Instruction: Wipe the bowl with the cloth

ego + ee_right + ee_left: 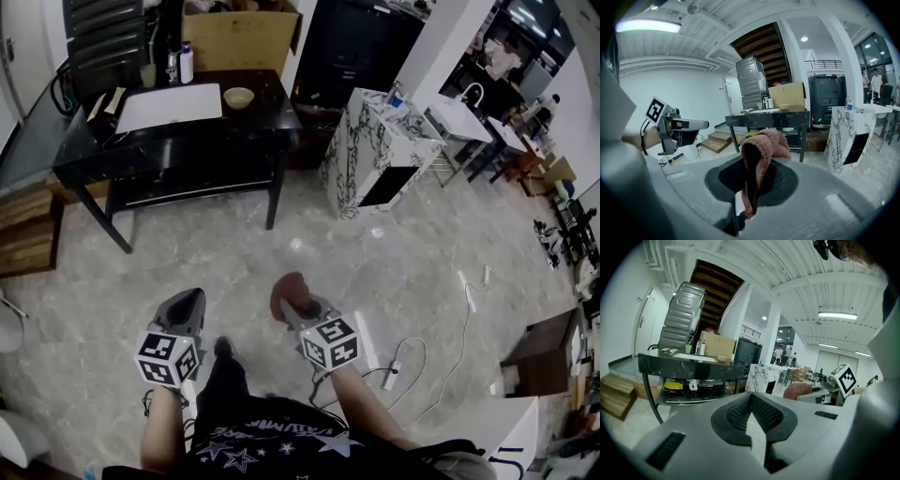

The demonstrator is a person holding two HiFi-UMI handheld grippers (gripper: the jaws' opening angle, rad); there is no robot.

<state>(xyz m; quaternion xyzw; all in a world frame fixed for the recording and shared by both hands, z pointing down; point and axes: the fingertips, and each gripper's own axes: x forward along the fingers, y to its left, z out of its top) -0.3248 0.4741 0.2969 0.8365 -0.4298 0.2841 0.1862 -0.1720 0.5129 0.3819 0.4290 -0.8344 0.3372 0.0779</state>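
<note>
A small beige bowl (238, 97) stands on the black table (253, 127) far ahead, next to a white mat (169, 106). A reddish-brown cloth (288, 287) hangs bunched from my right gripper (304, 311), which is shut on it over the floor. In the right gripper view the cloth (764, 140) sticks up and folds over between the pads. My left gripper (190, 300) is held beside it at the left, shut with nothing in it. Its black ribbed pads (736, 411) meet at the tip of the left gripper (751, 398). Both grippers are well short of the table.
A marble-patterned cabinet (375, 150) stands right of the table. Bottles (186, 64) and a cardboard box (242, 37) sit at the table's back. Cables and a power strip (392, 375) lie on the floor at right. Wooden steps (23, 230) are at left.
</note>
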